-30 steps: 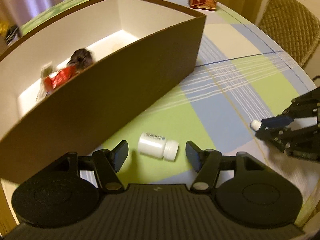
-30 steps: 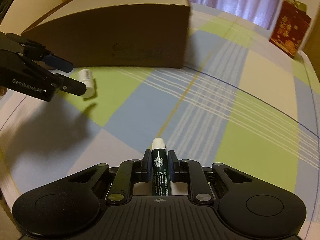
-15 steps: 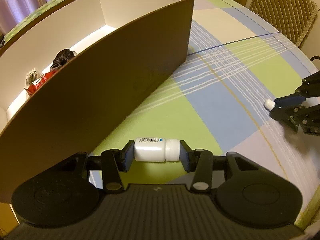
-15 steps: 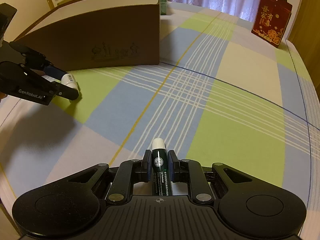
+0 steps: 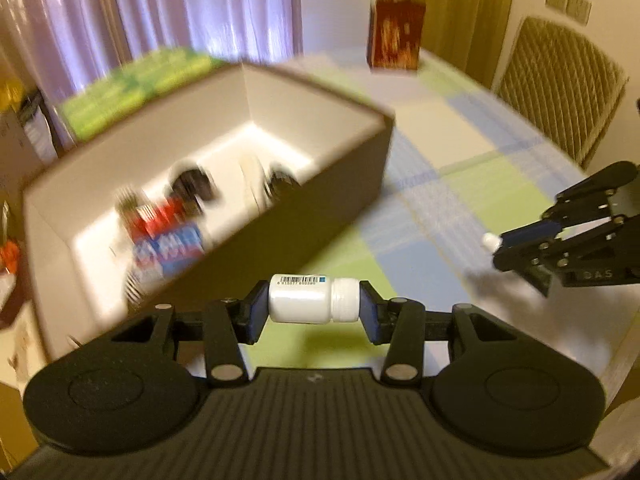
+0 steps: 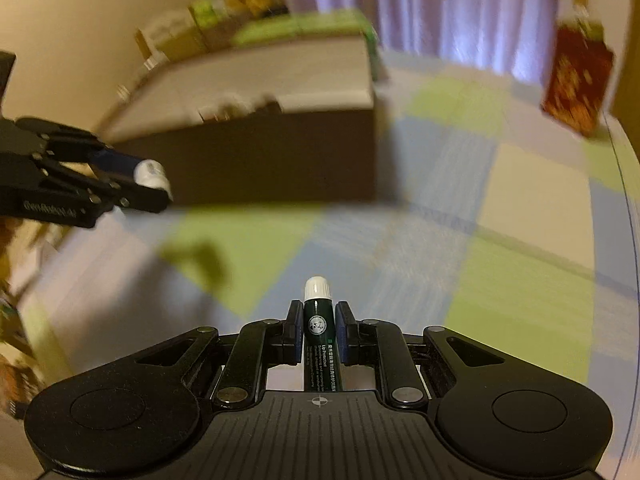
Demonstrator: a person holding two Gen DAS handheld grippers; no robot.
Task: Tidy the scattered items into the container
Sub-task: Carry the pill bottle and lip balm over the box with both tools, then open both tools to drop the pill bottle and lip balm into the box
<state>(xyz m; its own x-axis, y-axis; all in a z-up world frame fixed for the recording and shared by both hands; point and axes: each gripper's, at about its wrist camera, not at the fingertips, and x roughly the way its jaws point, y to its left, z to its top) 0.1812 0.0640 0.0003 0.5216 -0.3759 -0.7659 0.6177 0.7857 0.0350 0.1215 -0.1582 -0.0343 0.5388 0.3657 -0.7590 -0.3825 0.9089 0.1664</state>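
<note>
Both grippers now carry something up off the table, toward the box.

On the left, the brown box [image 5: 280, 216] already has some blurry things inside. The left gripper [image 5: 314, 304] was just closing on the white bottle [image 5: 312, 299] down on the checked tablecloth [image 5: 448, 184]; now its jaws squeeze the bottle by both ends and it is lifted, near the box wall. On the right, the right gripper [image 6: 318, 330] has its jaws tight on the green lip balm [image 6: 318, 320], also raised. Next, I think, both get dropped in.

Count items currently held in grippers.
2. White pill bottle sideways in the left gripper; green lip balm tube in the right gripper. Both above the table, outside the box.
</note>
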